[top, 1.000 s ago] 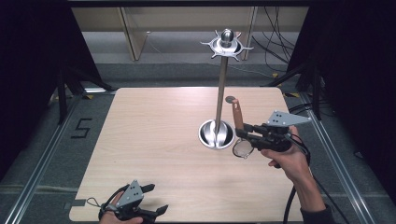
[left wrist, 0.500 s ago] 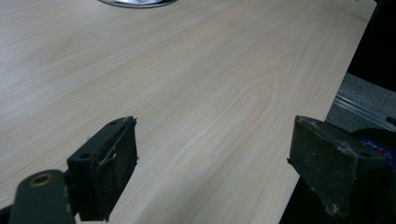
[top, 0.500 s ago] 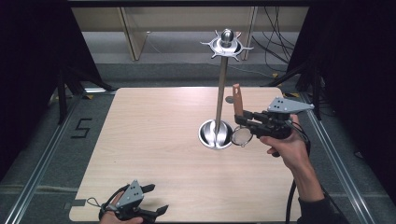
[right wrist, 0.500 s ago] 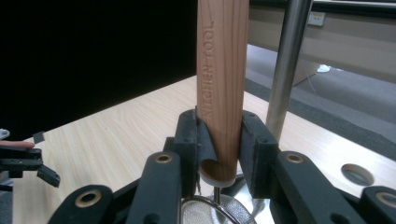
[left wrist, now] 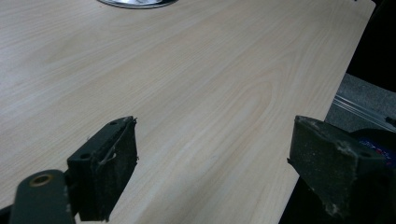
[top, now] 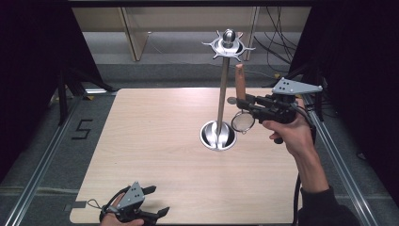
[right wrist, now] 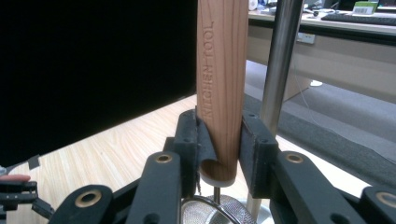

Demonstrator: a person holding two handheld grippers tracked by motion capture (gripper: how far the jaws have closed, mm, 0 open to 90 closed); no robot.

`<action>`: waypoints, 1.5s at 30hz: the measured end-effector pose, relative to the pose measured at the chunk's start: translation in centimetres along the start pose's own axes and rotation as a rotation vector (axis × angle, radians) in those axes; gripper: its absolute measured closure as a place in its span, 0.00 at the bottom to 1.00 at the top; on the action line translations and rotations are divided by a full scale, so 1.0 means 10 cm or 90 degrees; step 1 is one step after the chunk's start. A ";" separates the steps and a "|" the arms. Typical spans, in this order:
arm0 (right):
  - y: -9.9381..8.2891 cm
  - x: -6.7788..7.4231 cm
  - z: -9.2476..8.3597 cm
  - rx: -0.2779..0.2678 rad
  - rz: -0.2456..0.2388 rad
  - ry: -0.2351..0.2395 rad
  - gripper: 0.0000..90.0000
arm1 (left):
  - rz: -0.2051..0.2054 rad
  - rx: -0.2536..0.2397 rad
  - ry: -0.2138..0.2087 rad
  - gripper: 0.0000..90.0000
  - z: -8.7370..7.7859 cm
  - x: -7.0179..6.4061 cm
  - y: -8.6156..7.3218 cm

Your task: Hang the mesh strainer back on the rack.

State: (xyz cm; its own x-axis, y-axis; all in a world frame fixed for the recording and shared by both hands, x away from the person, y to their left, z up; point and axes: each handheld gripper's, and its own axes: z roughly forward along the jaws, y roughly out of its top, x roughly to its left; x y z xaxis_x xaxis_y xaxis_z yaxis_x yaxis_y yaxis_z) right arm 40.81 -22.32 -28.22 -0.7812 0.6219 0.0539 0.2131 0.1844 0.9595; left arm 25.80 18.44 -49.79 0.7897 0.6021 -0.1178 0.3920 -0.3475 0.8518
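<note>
Right hand-held gripper (top: 244, 104) clamps strainer's wooden handle (top: 240, 81) upright beside steel stand (top: 221, 101); pale wood table (top: 155, 141), dark surrounds.

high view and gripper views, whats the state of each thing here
strainer: upright, lifted off the table, wooden handle up, mesh down
right gripper: shut on the wooden handle
left gripper: open, nothing between the jaws
utensil stand: upright on the table, nothing hung on its top ring
</note>
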 end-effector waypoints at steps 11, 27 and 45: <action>0.11 -0.13 0.04 -0.008 0.016 -0.026 0.80 | 0.007 0.001 -0.006 0.16 0.00 0.01 0.00; 0.12 -0.20 0.16 -0.004 0.026 -0.015 0.80 | 0.008 0.000 -0.004 0.16 0.00 0.00 0.00; 0.10 -0.21 0.22 -0.002 0.043 -0.006 0.77 | 0.013 0.003 -0.006 0.16 0.00 0.01 0.00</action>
State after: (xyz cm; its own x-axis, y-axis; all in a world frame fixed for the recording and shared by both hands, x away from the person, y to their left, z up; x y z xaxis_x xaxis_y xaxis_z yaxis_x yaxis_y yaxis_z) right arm 43.98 -21.77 -28.00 -0.7600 0.6396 0.1155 0.2627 0.1398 0.9547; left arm 25.85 18.46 -49.77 0.8020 0.5880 -0.1053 0.3783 -0.3635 0.8513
